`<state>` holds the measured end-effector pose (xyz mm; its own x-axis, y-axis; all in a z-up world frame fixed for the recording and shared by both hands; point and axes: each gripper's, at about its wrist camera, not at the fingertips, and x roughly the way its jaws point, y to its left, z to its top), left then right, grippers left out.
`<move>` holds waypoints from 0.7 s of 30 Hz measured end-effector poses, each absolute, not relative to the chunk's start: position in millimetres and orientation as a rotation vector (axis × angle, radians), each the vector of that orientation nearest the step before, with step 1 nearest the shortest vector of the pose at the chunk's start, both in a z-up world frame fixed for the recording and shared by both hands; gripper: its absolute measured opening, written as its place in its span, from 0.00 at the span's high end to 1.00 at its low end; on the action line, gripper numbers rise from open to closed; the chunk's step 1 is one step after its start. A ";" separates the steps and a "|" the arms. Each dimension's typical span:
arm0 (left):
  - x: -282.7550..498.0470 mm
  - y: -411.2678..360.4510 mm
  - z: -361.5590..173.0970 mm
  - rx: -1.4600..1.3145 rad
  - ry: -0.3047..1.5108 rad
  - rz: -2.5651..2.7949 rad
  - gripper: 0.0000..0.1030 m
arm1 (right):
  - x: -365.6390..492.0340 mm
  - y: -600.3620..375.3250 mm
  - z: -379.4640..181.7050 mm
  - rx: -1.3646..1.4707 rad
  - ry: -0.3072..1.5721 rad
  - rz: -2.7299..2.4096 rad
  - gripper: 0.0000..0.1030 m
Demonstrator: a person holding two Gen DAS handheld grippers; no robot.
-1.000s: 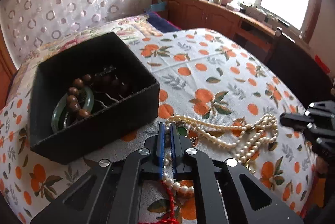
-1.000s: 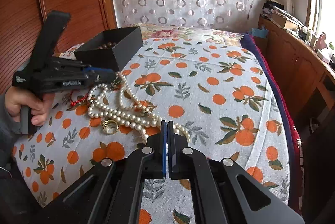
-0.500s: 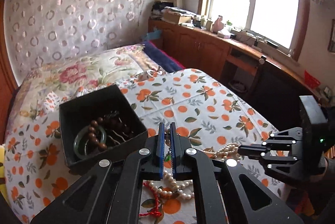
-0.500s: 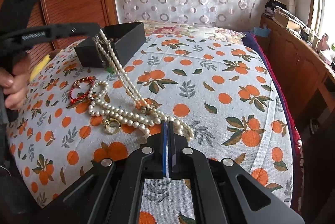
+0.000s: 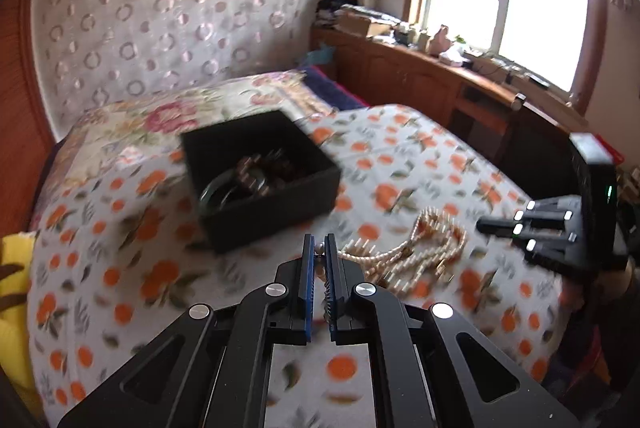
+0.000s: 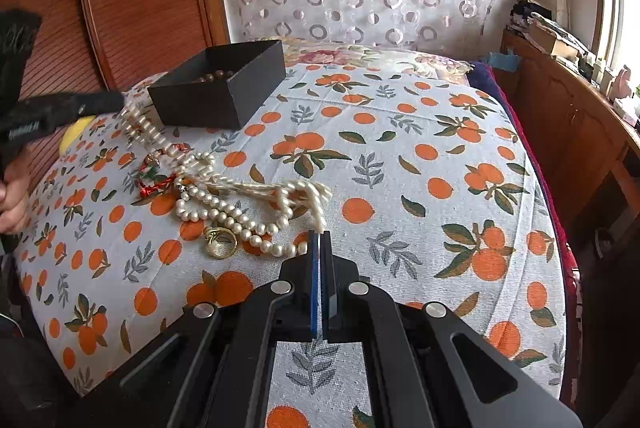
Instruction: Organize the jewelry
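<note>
While its blue pads clamp a pearl necklace (image 5: pixel 404 255), the left gripper (image 5: pixel 319 248) holds one end lifted above an orange-print bedspread (image 6: pixel 400 156); the strand's far end trails on the cloth. Blur obscures detail, though the black box (image 5: pixel 260 168) ahead appears to hold beads. The right gripper (image 6: pixel 320 237) is closed, empty, near a gold ring (image 6: pixel 220 241).

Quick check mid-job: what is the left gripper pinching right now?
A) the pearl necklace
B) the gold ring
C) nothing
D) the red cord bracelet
A: the left gripper is shut on the pearl necklace, its strand running up from the bedspread to the tips.
</note>
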<state>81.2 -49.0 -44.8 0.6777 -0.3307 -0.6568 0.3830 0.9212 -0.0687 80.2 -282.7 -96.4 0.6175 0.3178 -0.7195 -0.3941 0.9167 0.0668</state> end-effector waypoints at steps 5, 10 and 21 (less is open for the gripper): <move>78.9 -34.3 -64.3 0.093 0.773 -0.357 0.96 | 82.4 -278.7 -95.9 -0.105 0.810 0.412 0.98; 79.3 -23.9 -64.4 0.062 0.758 -0.340 0.96 | 83.8 -276.6 -95.0 -0.109 0.810 0.414 0.96; 79.5 -20.2 -46.5 0.080 0.746 -0.347 0.96 | 89.4 -268.7 -91.9 -0.091 0.812 0.436 0.84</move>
<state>79.5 -20.2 -46.5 0.6805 -0.2803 -0.6771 0.3368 0.9402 -0.0507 89.4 -268.7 -91.9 0.6048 0.3422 -0.7191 -0.4112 0.9075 0.0860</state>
